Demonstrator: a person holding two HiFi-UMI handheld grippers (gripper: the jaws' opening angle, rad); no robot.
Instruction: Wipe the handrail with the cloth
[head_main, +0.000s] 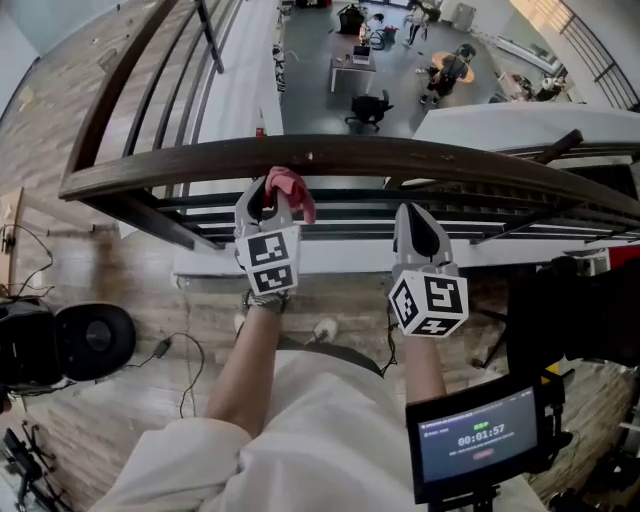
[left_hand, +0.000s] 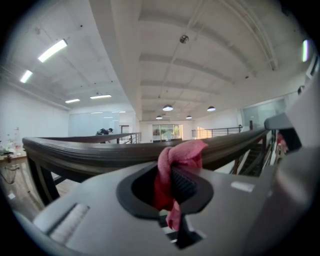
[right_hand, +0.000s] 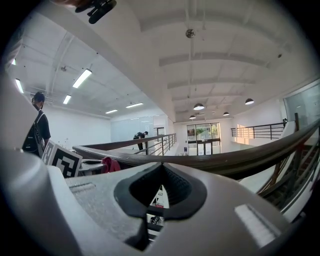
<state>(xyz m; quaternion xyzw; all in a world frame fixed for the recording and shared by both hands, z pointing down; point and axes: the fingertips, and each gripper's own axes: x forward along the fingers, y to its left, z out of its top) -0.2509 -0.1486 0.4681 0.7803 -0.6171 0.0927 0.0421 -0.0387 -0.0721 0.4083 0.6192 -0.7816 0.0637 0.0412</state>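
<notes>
Left gripper (head_main: 268, 200) comes first, its fingers pinching a bunched pink cloth (head_main: 291, 190) up against the near edge of the handrail (head_main: 450, 160). The right gripper (head_main: 420, 222), fingers pressed together on nothing, sits just below the rail. Only a narrow wad is held, so drag along the rail could likely tug it free and drop it to the lower floor (head_main: 320, 60) beyond.

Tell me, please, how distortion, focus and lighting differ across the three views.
Head view: sharp and evenly lit, though the wide lens bows the handrail into an arc. Left gripper view: black round vignette, the left hand-held gripper blurred up close, the cloth only slightly soft. Right gripper view: same vignette, ceiling lights blown out, the right hand-held gripper soft in the foreground.
</notes>
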